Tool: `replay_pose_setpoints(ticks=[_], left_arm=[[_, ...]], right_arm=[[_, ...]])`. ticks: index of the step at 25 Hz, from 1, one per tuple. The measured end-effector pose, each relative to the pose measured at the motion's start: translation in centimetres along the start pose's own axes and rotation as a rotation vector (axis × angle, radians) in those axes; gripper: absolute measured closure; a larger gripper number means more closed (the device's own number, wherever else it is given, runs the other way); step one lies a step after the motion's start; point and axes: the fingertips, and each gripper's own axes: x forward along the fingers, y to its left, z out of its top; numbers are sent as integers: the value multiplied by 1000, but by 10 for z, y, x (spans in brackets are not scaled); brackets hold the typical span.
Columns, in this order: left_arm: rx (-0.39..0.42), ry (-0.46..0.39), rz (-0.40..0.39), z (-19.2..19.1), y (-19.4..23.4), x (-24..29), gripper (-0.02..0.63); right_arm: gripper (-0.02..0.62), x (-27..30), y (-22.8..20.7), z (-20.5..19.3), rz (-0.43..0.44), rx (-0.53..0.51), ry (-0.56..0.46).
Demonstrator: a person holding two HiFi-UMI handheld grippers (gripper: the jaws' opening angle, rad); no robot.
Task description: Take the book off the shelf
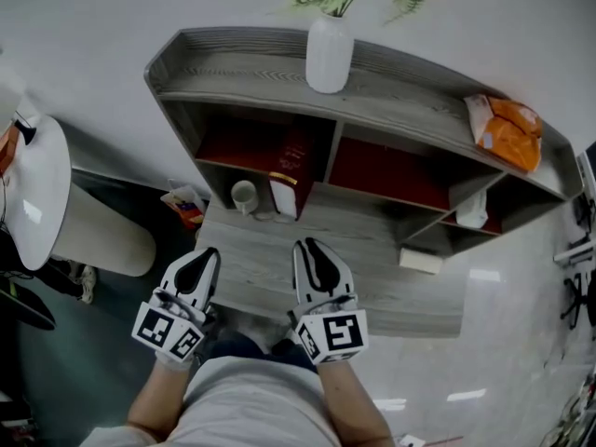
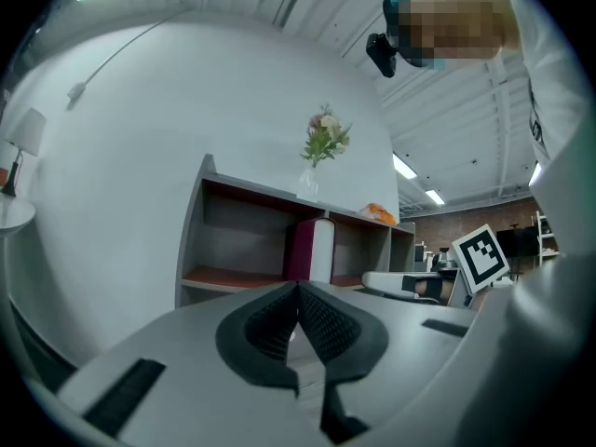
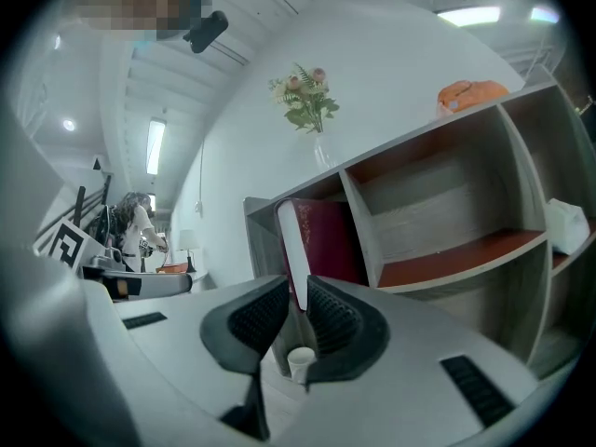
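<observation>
Grey wooden shelf (image 1: pixel 251 68) stands against white wall (image 2: pixel 140 138).

legible text: none | book (image 1: pixel 296 164) cover: gold print, too small | orange packet (image 1: pixel 507 128): print blurred

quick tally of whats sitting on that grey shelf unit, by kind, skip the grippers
vase of flowers: 1
maroon book: 1
white cup: 1
orange packet: 1
white packet: 1
pale box: 1
total: 6
</observation>
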Motion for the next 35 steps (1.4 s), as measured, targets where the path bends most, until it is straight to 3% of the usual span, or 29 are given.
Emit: replay_pose_setpoints(ticks=[8,15,26,35], left_arm=[[6,21,-10,-1,1,2,591],[12,22,-52,7,30,4,591],[30,25,-127,27,80,5,591],[56,61,-165,23,113,-2,591]], right_arm=[[370,22,-6,3,-36,-35,23],[298,46,-6,8,-154,-82,41],[262,84,-10,21,-374,-157,11],[262,109,-27,16,-513,-146,28]])
